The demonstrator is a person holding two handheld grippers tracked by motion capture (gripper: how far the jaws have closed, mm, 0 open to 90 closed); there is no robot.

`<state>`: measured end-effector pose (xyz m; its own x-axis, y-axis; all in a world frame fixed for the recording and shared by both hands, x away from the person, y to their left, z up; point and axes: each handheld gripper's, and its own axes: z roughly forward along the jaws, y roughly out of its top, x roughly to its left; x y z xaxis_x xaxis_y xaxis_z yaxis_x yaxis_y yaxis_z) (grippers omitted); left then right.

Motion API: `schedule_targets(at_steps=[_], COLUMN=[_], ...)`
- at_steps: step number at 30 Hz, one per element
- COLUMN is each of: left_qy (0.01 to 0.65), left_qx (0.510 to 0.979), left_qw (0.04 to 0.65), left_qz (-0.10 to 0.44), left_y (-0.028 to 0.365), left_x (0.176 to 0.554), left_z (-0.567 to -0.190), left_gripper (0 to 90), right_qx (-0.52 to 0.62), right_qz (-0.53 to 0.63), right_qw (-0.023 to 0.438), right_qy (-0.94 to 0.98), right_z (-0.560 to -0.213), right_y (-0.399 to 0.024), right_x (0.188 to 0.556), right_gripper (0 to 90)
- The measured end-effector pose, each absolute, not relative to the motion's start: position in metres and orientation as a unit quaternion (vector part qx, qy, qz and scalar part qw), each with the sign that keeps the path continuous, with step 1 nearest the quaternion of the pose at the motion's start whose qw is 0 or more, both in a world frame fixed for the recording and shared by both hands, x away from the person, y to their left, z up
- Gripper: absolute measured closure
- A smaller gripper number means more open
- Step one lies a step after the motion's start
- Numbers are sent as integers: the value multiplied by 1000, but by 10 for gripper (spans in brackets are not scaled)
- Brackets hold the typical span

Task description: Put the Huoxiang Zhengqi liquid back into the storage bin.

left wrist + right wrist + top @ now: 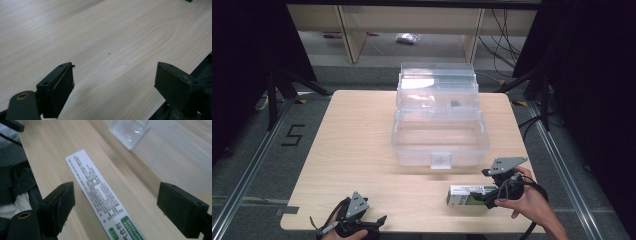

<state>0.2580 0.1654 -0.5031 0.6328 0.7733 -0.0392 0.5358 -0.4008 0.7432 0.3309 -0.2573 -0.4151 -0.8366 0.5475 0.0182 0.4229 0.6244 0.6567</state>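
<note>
Right now your right gripper (481,196) sits near the front right of the tabletop (357,145), its jaws spread wide with nothing pinched between them. In the right gripper view the jaws stand on either side of a long white carton (100,200), printed with small dark text and a green label at its near end; both pads are well clear of its sides. From the high view the same carton (464,195) lies flat on the tabletop, its right end at the tips of your right gripper, your hand (532,202) wrapped around the handle behind it.

Just beyond the carton stands a clear plastic storage box (439,135), its lid tipped up and back, the front latch (441,160) hanging toward you. A small dark object (455,104) rests on an upper tray of the box; what it is cannot be made out. In the right gripper view the latch (130,131) and the clear wall of the box appear ahead of the carton.

Your left gripper (379,221) is low at the front left edge of the tabletop, well apart from the carton. Its jaws are likewise spread apart over bare wood, holding nothing.
</note>
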Motion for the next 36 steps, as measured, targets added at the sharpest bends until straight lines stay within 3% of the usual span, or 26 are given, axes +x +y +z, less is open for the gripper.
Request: schedule_targets(at_steps=[23, 36], left_qy=[399, 405], left_qx=[820, 816], left_qw=[377, 381], left_qz=[159, 157], left_y=[166, 165], left_x=[258, 258], left_z=[-503, -504], left_gripper=[150, 150], right_qx=[228, 197], right_qz=[263, 229], right_qw=[78, 66], right_qy=[934, 951], right_z=[-425, -427], right_y=[-232, -225], right_x=[339, 343], right_gripper=[186, 257])
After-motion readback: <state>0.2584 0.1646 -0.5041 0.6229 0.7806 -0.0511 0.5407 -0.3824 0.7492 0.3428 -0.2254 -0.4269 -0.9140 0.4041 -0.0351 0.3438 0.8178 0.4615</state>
